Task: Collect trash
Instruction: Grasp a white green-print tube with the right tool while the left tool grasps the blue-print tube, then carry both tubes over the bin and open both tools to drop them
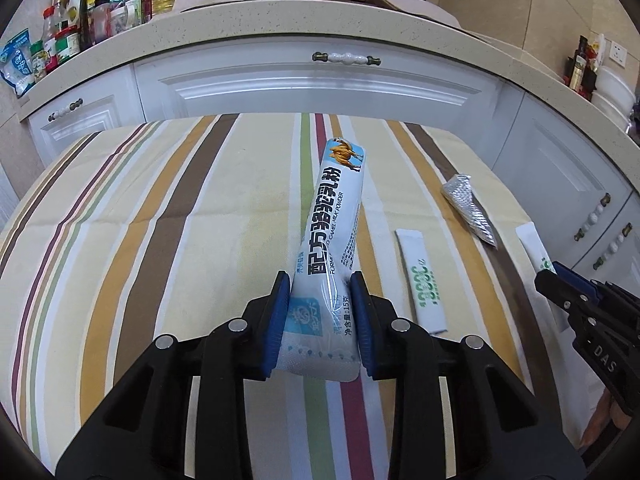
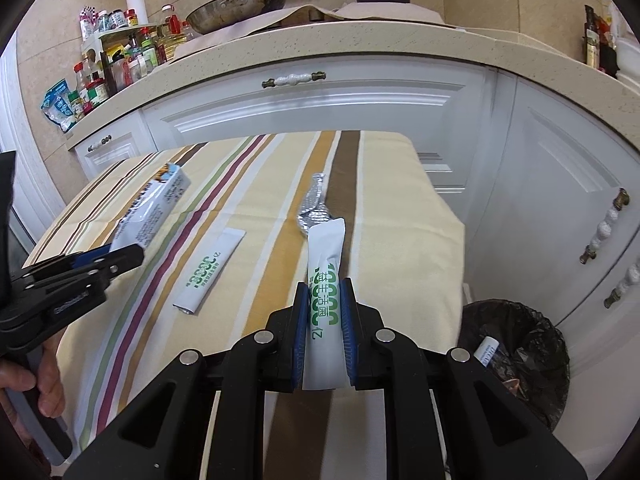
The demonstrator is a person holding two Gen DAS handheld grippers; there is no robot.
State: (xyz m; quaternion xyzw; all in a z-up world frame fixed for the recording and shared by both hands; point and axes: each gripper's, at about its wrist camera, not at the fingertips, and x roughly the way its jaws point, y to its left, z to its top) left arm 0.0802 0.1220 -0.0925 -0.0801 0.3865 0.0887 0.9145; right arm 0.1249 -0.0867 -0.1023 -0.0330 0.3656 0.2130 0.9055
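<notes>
I had the left gripper (image 1: 320, 312) pinching the milk sachet (image 1: 334, 236) low, the right gripper (image 2: 323, 320) clamped on a white stick (image 2: 325, 280), both over the table (image 2: 400, 200). Light, soft, slick packs (grip mid-body). Bin (image 2: 516, 360) sat right.

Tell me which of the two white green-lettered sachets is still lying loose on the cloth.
The loose sachet lies flat on the striped cloth, between both claws. Its twin, the held sachet, is pinched in the right claw.

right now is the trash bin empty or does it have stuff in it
Not empty. The right wrist view shows the black-bagged trash bin beside the table holding at least one white packet near its rim. How full it is, cannot tell.
</notes>
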